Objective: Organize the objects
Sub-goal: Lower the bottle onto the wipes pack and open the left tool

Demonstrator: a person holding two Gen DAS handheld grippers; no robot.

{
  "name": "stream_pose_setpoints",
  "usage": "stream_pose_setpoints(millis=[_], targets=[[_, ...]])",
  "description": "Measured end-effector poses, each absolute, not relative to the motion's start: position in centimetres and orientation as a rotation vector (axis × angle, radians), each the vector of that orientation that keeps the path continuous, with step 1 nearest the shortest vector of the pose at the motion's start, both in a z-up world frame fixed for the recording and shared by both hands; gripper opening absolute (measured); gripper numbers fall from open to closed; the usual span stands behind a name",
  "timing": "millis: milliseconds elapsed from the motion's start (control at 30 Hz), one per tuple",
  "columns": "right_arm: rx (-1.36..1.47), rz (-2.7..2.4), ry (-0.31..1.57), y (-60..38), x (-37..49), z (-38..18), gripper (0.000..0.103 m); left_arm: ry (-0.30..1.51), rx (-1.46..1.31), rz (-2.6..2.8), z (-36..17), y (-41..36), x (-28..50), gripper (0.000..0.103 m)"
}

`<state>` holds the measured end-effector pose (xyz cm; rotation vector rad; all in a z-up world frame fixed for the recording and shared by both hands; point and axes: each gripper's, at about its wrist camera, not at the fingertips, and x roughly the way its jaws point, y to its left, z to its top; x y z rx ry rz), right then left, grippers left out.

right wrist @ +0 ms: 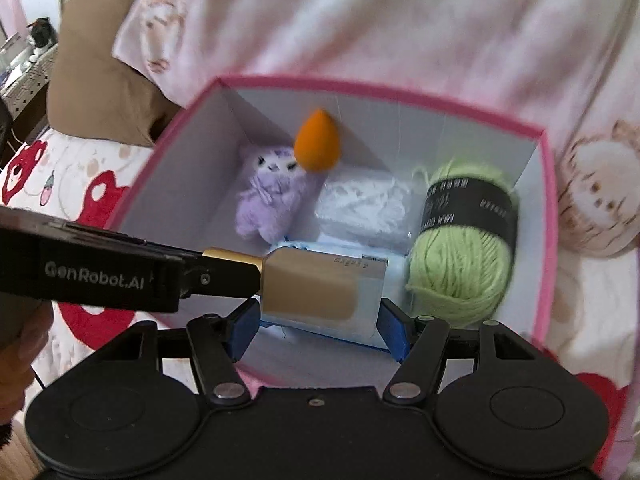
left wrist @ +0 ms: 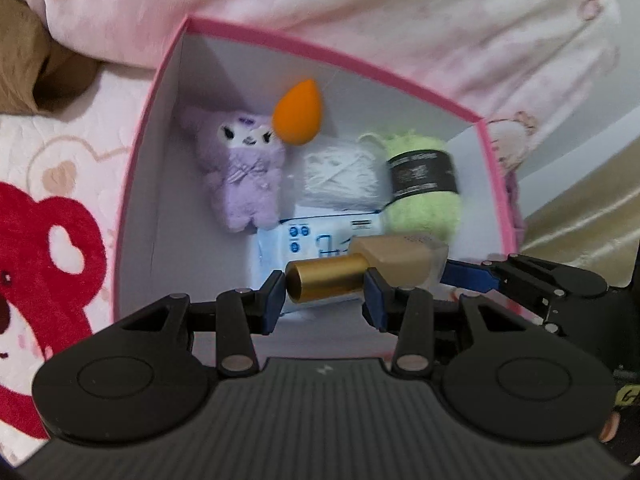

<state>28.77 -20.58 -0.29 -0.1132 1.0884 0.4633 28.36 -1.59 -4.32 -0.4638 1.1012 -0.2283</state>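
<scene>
Over the pink-rimmed box (left wrist: 332, 56) on the bed, near its front edge, the left gripper (left wrist: 326, 294) clamps the foundation bottle's (right wrist: 320, 284) gold cap (left wrist: 328, 282) while the right gripper (right wrist: 318, 322) clasps its body.

Soft, even daylight is filling both views, leaving only faint shadows inside the box (left wrist: 160, 184) and no harsh glare beyond a dull sheen on the gold cap (left wrist: 328, 280). Motion blur is smearing the yarn (right wrist: 464, 256), plush (right wrist: 268, 200) and bedding, while the near gripper bodies are staying sharper. Fisheye distortion is bending the box rim and darkening the corners.
</scene>
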Motion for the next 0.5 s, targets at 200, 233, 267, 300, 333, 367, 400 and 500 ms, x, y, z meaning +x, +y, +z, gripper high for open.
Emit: stream_pose_setpoints(millis=[200,233,267,300,333,367,400,500], targets=[[-0.059,0.431,1.185,-20.8,30.8,-2.9,0.069,1.156,-0.489,-0.213,-7.1,-1.7,30.1,0.04],[-0.056,0.429,1.199,-20.9,31.0,-3.2,0.068,1.166,-0.494,-0.209,-7.5,-1.8,30.3,0.039],[-0.054,0.425,1.211,-20.9,31.3,-3.6,0.068,1.171,-0.495,-0.207,-7.9,-1.9,30.4,0.039],[-0.058,0.422,1.219,-20.8,31.4,-3.8,0.067,1.175,-0.494,-0.203,-8.2,-2.0,30.5,0.039],[-0.065,0.424,1.218,-20.8,31.4,-3.9,0.067,1.176,-0.491,-0.2,-8.4,-2.1,30.5,0.039],[-0.075,0.427,1.216,-20.7,31.4,-4.0,0.067,1.175,-0.489,-0.198,-8.5,-2.1,30.5,0.039],[-0.081,0.429,1.215,-20.6,31.4,-4.0,0.067,1.17,-0.492,-0.196,-8.5,-2.1,30.5,0.039],[-0.075,0.437,1.22,-20.8,31.5,-4.0,0.068,1.165,-0.494,-0.191,-8.3,-2.2,30.6,0.04]])
